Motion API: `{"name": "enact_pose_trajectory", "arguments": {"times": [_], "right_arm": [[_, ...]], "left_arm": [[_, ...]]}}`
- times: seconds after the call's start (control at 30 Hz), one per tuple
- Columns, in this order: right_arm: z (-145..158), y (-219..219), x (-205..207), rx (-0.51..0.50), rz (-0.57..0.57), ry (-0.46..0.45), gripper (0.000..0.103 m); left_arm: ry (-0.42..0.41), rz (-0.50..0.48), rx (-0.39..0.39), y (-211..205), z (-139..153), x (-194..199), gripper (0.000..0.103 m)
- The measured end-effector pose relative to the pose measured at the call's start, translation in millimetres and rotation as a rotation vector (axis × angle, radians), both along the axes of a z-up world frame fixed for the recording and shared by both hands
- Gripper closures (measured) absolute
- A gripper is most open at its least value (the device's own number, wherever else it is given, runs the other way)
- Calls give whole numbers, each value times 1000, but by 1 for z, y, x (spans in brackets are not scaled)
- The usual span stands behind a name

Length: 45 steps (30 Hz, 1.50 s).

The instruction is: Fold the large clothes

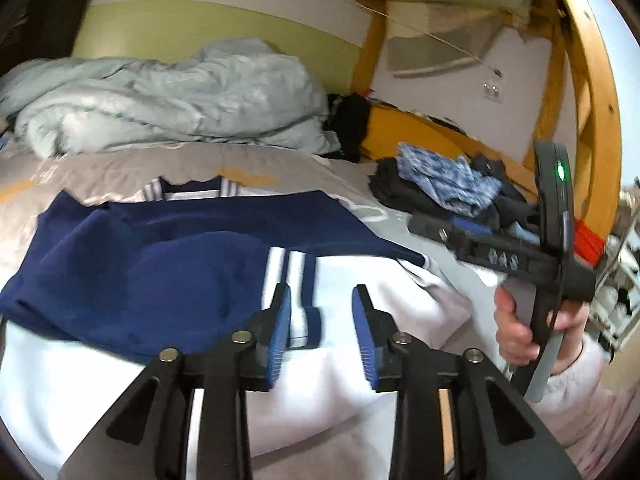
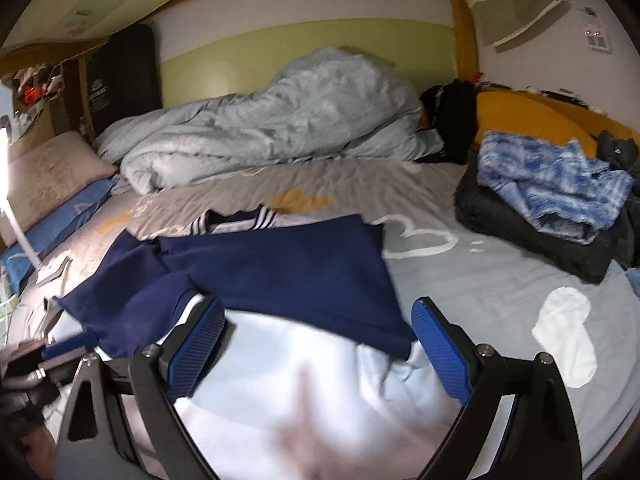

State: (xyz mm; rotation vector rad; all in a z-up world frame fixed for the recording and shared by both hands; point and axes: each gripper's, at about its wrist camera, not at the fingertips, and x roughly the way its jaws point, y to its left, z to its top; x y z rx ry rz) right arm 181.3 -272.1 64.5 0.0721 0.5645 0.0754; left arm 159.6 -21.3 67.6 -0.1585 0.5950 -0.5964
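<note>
Navy-white jacket [image 1: 192,264] seemingly below left claw [image 1: 322,332]

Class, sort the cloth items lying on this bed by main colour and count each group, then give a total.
Navy and white: 1, the jacket
Pale grey-blue: 1, the quilt
Blue and white print: 1, the print cloth
Dark grey: 1, the dark pile under the print cloth
White: 1, the small cloth
Pink: 1, the pillow
Total: 6
</note>
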Motion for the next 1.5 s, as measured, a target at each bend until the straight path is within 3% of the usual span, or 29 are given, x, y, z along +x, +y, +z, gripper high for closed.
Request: {"name": "enact_pose_trajectory", "arguments": {"times": [0.13, 0.37, 0.5, 0.6, 0.67, 0.73, 0.87, 1.1, 1.23, 1.4, 1.5], "right_arm": [[-12, 19, 5, 6, 75, 40, 20], [-43, 63, 35, 65, 260, 158, 36], [-68, 85, 57, 27, 258, 245, 40], [-77, 88, 58, 37, 239, 235, 52], [-77, 93, 56, 8, 246, 212, 81], [-75, 94, 61, -28, 223, 210, 98], [-48, 88, 79, -49, 169, 165, 99], [49, 76, 128, -192, -5, -49, 99], [85, 59, 146, -228, -95, -139, 101], [81, 39, 168, -241, -170, -141, 101], [54, 33, 184, -269, -181, -55, 101]], "left_arm": [[26, 121, -9, 34, -9, 14, 69], [14, 297, 89, 68, -23, 22, 68], [19, 336, 113, 75, -33, 26, 65], [15, 356, 145, 76, -38, 27, 62], [32, 347, 124, 80, -40, 27, 60], [65, 341, 79, 85, -42, 30, 60], [61, 378, 77, 91, -40, 28, 60], [95, 374, 90, 85, -50, 28, 59], [126, 380, 116, 81, -62, 33, 59], [156, 414, 136, 86, -72, 39, 59], [180, 439, 143, 89, -78, 43, 59]]}}
